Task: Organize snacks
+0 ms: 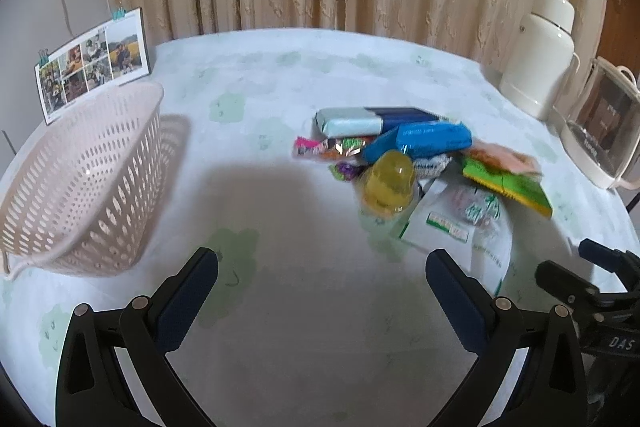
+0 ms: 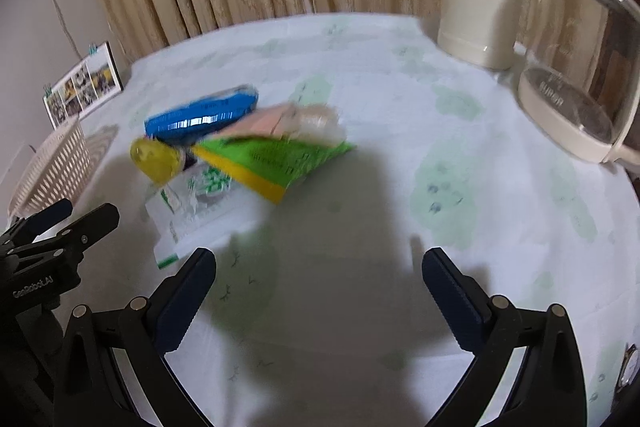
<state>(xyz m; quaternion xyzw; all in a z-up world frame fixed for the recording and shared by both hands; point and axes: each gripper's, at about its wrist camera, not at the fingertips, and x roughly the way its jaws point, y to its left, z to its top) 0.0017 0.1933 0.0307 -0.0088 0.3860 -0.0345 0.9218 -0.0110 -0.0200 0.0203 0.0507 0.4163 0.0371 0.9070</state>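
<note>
Flanking my snacks (image 1: 416, 163), heaped mid-table (image 1: 280, 87), I see a thermos (image 1: 538, 55) and glass kettle (image 1: 600, 131) at the right edge; a perforated plastic basket (image 1: 84, 183) sits at the left edge. Crinkly foil packets, a yellow jelly cup (image 1: 386, 185). Left claw (image 1: 322, 277) and right claw (image 2: 319, 275) gape wide, empty, over bare cloth.

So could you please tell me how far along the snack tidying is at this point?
Nothing looks done yet: no snack shows in the visible part of the pink basket. Nothing is in hand either; the left gripper and right gripper are both open and hold nothing. Everything is left: the snack pile, including the yellow jelly cup and blue packet, sits on the table.
</note>
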